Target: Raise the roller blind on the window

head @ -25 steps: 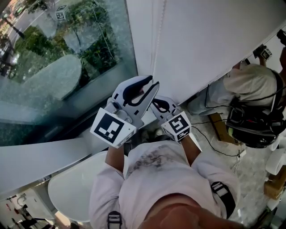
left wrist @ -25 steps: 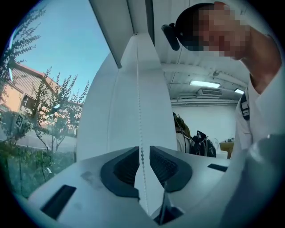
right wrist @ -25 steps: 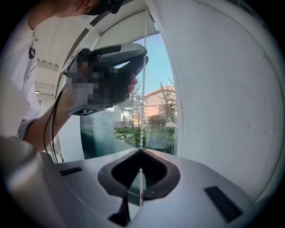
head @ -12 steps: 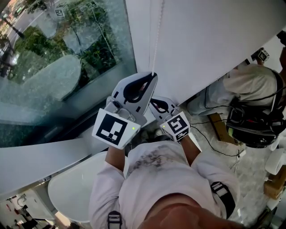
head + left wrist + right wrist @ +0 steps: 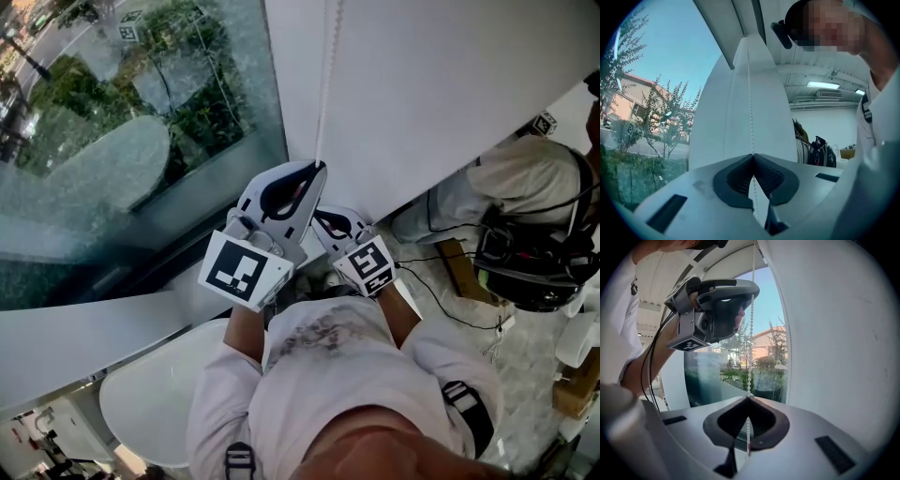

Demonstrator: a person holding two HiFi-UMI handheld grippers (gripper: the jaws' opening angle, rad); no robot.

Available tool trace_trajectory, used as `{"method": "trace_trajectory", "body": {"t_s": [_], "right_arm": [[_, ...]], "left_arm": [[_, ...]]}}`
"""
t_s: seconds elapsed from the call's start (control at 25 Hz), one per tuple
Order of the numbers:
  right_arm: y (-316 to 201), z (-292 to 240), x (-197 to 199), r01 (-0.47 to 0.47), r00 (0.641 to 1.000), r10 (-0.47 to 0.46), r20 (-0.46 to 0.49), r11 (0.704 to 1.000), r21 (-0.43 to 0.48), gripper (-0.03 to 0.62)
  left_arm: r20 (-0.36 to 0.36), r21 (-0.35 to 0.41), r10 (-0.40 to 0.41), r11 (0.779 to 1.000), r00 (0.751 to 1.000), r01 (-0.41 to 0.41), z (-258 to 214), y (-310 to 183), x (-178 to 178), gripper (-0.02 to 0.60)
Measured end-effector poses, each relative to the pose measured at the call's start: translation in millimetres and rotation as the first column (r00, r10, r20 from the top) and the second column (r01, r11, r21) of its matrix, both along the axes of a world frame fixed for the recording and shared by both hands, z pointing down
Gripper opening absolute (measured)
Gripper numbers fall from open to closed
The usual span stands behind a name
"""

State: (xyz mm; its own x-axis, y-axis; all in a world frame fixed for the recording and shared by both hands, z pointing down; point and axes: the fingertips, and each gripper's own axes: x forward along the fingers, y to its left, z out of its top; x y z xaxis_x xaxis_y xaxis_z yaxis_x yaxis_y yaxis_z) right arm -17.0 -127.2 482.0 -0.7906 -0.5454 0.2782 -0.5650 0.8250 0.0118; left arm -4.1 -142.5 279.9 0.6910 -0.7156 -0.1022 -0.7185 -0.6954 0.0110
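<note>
Jaws of my left gripper (image 5: 751,156) and right gripper (image 5: 748,397) both closed on bead chain (image 5: 324,94), just left of lowered blind (image 5: 450,94). Risks: beads slip through the jaws; 2 grips fighting each other could jam or snap chain.

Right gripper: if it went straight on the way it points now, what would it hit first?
Likely the window glass. The right gripper, shut on the bead chain, aims at it; the left gripper grips the chain higher, seemingly above that line, though depth is unclear.

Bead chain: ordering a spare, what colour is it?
White bead chain, clearest in the right gripper view.
</note>
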Motion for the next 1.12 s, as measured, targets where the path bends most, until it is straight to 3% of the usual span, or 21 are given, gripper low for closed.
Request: {"method": "trace_trajectory", "body": {"t_s": [0.28, 1.12], "right_arm": [[2, 22, -1, -0.003, 0.999, 0.002, -0.036, 0.999, -0.033, 0.061], [7, 95, 6, -0.017, 0.991, -0.004, -0.137, 0.987, -0.157, 0.061]], "left_arm": [[0.009, -0.006, -0.006, 1.0, 1.0, 0.007, 24, -1, -4, 0.008], [-0.01, -0.141, -0.02, 0.99, 1.0, 0.019, 97, 2, 2, 0.008]]}}
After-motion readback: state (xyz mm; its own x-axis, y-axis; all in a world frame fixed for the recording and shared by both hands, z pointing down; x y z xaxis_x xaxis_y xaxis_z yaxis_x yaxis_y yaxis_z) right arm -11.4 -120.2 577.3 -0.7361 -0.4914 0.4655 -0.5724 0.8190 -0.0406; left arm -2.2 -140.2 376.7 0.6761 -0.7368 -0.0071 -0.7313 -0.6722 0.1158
